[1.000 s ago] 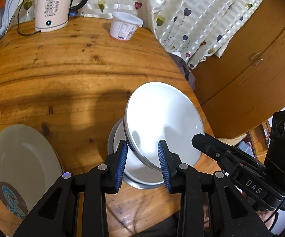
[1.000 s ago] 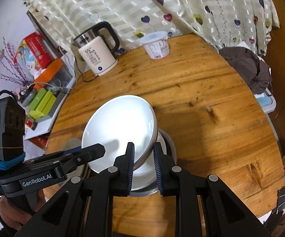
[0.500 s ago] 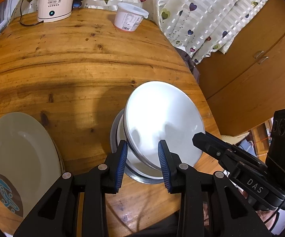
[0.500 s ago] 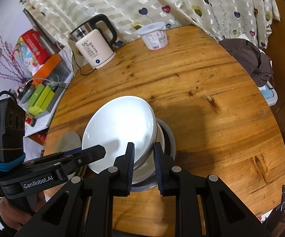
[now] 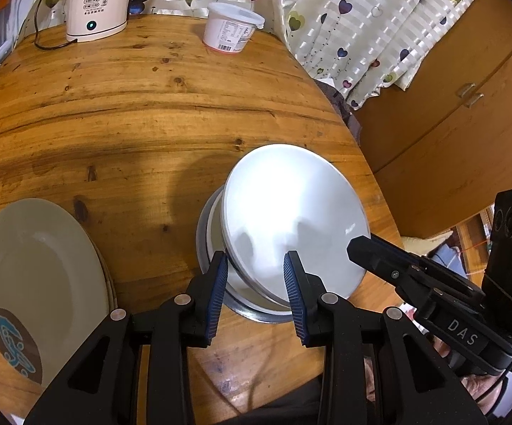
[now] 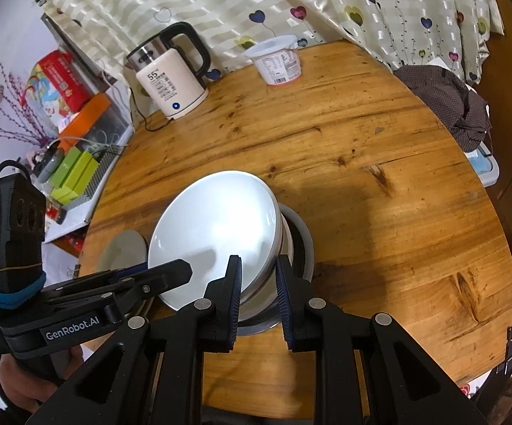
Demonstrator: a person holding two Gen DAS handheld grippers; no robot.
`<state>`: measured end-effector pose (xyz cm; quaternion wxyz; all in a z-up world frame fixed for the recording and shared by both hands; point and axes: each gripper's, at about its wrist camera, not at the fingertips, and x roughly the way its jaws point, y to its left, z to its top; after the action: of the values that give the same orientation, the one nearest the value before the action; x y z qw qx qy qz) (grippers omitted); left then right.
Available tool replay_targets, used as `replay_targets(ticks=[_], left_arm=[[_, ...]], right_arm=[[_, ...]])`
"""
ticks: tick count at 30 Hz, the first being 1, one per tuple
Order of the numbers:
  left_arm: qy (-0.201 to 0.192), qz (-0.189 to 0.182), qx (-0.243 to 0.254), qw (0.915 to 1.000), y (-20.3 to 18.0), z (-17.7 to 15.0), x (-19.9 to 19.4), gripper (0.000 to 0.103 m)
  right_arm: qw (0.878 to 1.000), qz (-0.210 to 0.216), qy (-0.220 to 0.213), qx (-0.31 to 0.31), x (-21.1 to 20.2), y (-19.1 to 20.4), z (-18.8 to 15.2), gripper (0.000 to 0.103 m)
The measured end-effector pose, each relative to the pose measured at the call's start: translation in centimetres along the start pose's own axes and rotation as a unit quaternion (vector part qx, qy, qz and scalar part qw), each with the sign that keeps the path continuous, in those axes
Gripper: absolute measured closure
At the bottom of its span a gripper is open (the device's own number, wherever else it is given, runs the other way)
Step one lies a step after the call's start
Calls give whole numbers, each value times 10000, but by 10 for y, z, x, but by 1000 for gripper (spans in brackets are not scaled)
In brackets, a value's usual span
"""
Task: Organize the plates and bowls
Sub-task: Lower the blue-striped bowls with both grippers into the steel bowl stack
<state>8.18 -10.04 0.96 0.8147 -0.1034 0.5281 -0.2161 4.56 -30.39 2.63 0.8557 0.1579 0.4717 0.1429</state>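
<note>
A white bowl hangs tilted just above a nested stack: another white bowl inside a grey metal dish. My left gripper is shut on the tilted bowl's near-left rim, one pad inside and one outside. On the opposite side of the rim my right gripper is shut as well; in the left wrist view its finger reaches over that edge. A stack of cream plates lies to the left of the bowls.
The round wooden table carries a kettle and a white plastic tub at the back. A dark cloth hangs off the right side, and a shelf of boxes stands left.
The white bowl stays tilted in both grippers over the stack. Both views have drifted slightly, with the kettle and tub sitting a little higher in the pictures.
</note>
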Motion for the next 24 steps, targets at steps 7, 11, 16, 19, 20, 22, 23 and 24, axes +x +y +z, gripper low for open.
replay_targets(ticks=[7, 11, 16, 19, 20, 22, 23, 24], left_arm=[[-33, 225, 192, 9996, -7, -2, 1, 70], [-61, 325, 285, 9990, -10, -3, 1, 69], [-92, 522, 451, 9976, -15, -5, 1, 65], [-65, 584, 485, 9971, -15, -6, 3, 63], [-54, 590, 492, 9970, -15, -7, 4, 63], [-66, 603, 517, 9968, -15, -8, 4, 62], [-75, 602, 523, 9968, -16, -8, 4, 62], [-81, 601, 530, 9968, -16, -7, 4, 62]], right_arm=[[9999, 39, 86, 59, 2, -3, -5, 84], [9999, 46, 112, 76, 3, -4, -6, 84], [9998, 72, 146, 80, 4, -5, -6, 84], [9998, 88, 173, 82, 6, -5, -7, 84], [9998, 98, 177, 82, 6, -5, -7, 84], [9998, 102, 162, 72, 5, -5, -7, 84], [9998, 103, 163, 70, 5, -5, -7, 84], [9998, 102, 164, 73, 5, -5, -7, 84]])
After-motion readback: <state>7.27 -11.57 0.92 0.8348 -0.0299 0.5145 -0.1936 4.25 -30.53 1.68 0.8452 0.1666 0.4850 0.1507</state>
